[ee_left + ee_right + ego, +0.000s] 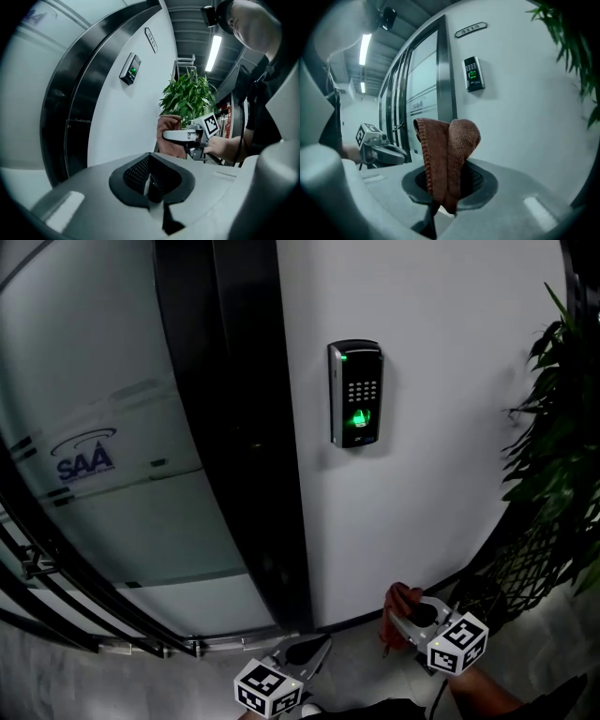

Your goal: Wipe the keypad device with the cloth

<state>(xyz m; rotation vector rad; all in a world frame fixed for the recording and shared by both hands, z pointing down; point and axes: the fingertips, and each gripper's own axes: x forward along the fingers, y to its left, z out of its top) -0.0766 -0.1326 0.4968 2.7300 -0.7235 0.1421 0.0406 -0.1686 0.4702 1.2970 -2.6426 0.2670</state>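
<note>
Right gripper (pixel 411 619) clamps brown cloth (pixel 447 150), well below keypad (pixel 355 394) near wall's (pixel 450 446) left edge. Left gripper (pixel 149 185) jaws apparently together, empty.

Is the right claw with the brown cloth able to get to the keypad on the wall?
Probably yes. The right claw grips the cloth below the keypad device, with nothing between them; the plant stands aside.

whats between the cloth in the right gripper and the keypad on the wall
Only bare white wall separates the cloth from the keypad device above it, clearest in the head view.
</note>
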